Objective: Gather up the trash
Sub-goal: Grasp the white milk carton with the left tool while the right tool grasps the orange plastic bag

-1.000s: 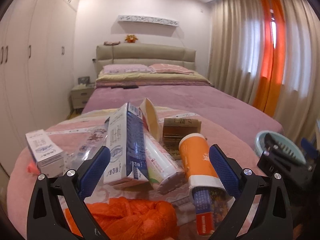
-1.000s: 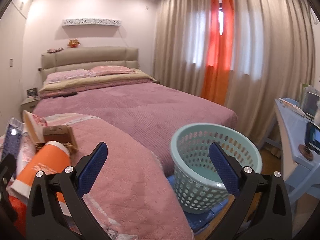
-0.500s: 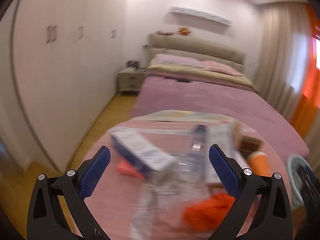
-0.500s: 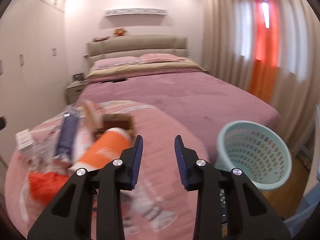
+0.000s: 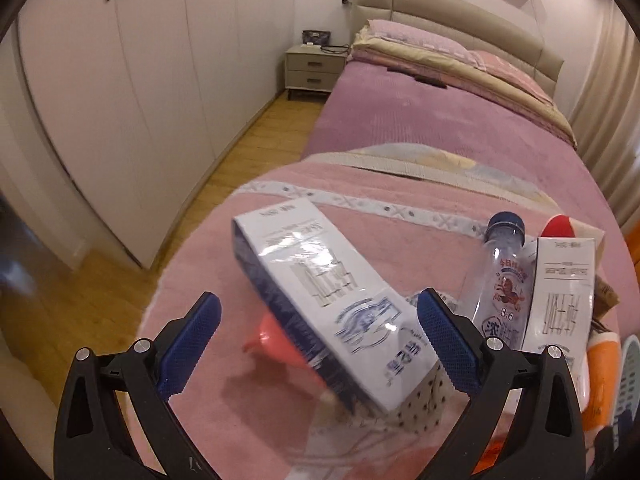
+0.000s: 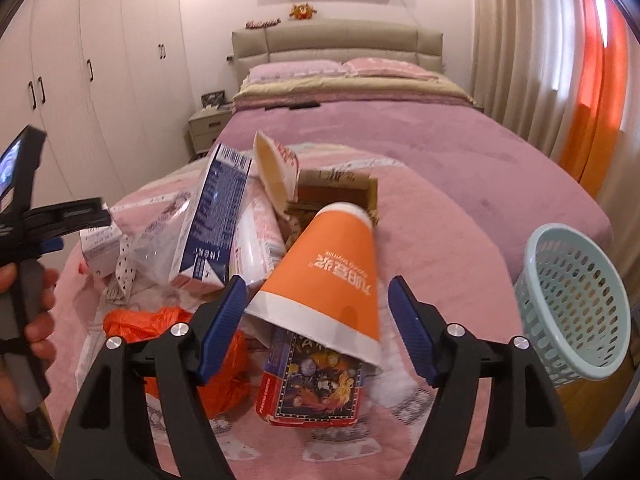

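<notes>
While both sets of tongs gape wide, the left gripper [image 5: 318,338] frames a white carton [image 5: 332,308] and the right gripper [image 6: 318,320] an orange cup [image 6: 328,276], left of the basket [image 6: 576,300].

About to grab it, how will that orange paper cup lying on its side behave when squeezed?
The orange paper cup looks thin-walled, so it probably crushes easily. It seems empty, likely light. Lying tapered atop the card box, it may roll in an arc if the right gripper nudges it.
</notes>
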`<state>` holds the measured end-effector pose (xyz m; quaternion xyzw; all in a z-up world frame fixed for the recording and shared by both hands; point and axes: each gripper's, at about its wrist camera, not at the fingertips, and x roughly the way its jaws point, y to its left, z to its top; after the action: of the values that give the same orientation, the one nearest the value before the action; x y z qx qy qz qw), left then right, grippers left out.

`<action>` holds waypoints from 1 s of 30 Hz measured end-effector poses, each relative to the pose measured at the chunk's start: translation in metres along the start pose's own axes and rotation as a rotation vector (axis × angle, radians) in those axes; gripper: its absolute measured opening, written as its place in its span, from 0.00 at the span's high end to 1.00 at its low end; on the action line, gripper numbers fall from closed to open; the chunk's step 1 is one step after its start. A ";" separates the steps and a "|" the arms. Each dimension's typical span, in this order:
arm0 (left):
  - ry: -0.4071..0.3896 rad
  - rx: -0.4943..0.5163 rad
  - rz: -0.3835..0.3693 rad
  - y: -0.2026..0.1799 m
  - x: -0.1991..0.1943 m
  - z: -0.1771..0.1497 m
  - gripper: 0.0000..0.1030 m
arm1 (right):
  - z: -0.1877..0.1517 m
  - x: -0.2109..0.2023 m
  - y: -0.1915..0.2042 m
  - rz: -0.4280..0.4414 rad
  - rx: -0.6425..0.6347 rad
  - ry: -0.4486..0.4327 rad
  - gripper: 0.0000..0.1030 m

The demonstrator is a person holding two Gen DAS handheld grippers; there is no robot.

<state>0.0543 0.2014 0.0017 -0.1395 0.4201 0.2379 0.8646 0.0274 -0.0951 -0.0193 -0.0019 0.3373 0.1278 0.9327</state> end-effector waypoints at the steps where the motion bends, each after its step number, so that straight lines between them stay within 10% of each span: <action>1: -0.002 0.017 0.025 -0.005 0.003 -0.001 0.08 | 0.000 0.002 0.001 0.013 -0.002 0.012 0.31; 13: -0.016 0.082 -0.059 -0.006 -0.005 -0.009 0.51 | -0.011 -0.025 0.021 0.232 -0.083 0.035 0.31; 30: -0.169 0.098 -0.307 0.017 -0.072 -0.036 0.51 | -0.029 0.031 0.077 0.153 -0.238 0.114 0.31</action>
<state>-0.0163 0.1787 0.0362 -0.1392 0.3306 0.0932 0.9288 0.0139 -0.0162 -0.0550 -0.0938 0.3715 0.2373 0.8927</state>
